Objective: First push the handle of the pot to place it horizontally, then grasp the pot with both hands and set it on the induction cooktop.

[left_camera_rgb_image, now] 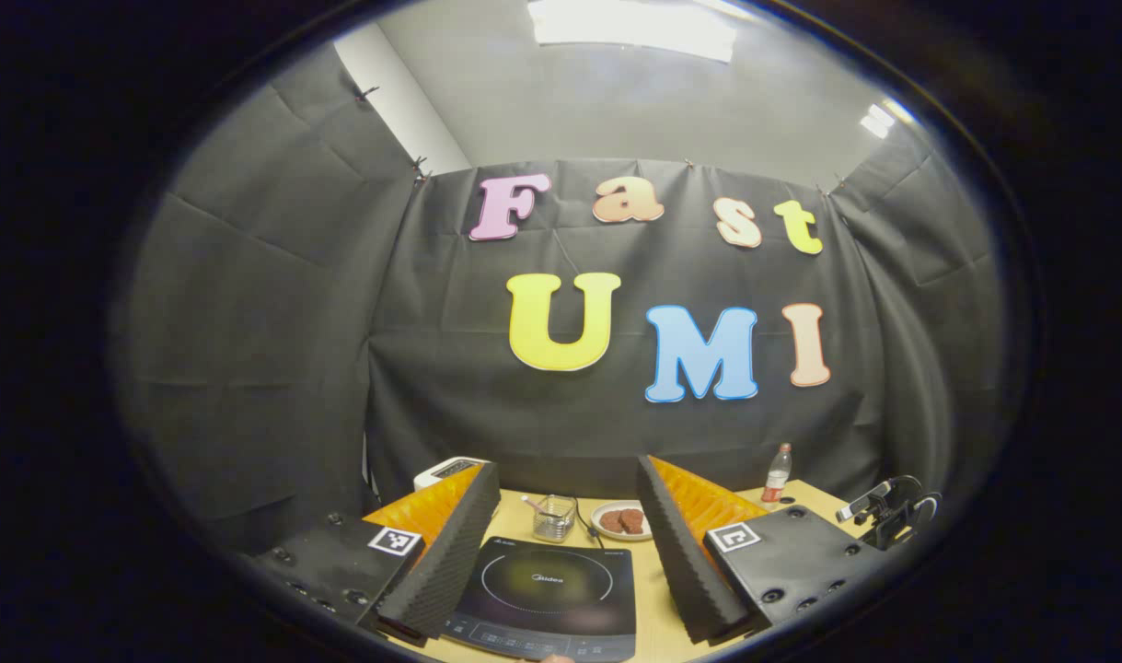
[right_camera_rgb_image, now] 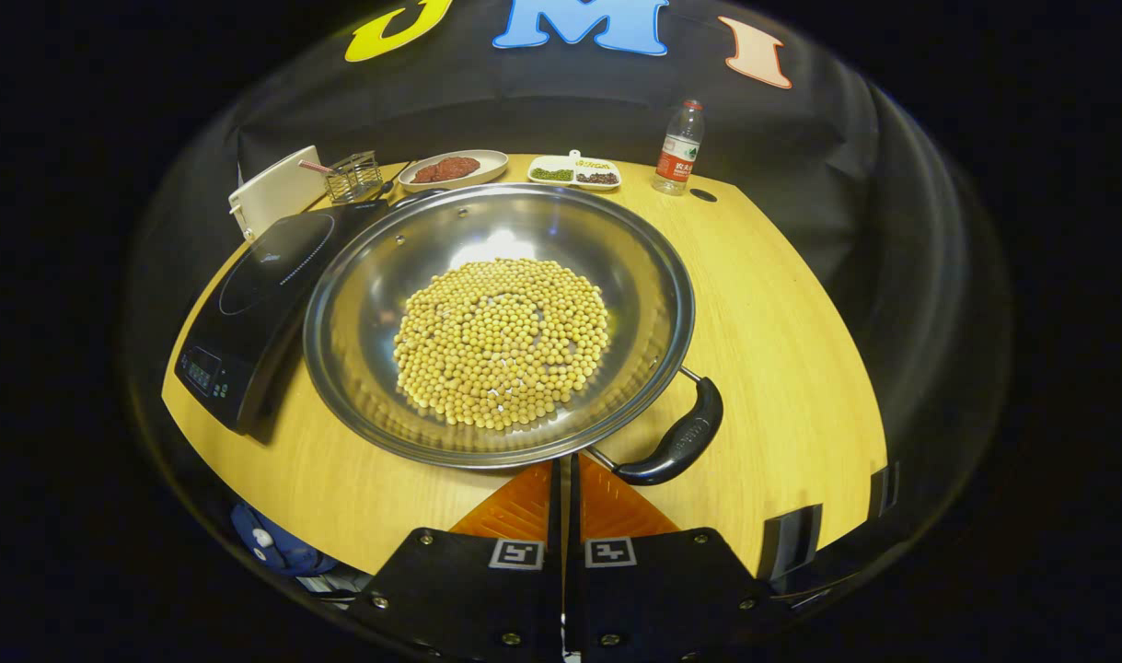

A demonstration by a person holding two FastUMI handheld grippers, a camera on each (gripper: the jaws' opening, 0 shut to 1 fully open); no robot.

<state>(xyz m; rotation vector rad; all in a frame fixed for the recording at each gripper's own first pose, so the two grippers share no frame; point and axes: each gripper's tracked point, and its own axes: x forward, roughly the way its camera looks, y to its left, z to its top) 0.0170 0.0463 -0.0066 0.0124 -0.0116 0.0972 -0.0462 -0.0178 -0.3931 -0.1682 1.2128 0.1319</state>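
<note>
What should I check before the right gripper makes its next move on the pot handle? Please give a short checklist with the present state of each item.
1. Right gripper shut, ready to push: ok, fingers together.
2. It is near the pot handle: ok, handle just to its right; contact cannot tell.
3. Handle already horizontal: not ok, it sits at a slant.
4. Induction cooktop free to take the pot: ok, top bare.
5. Soybeans settled in the pot: ok, none spilled on the table.
6. Left gripper ready to grasp: ok, open above the cooktop.
</note>
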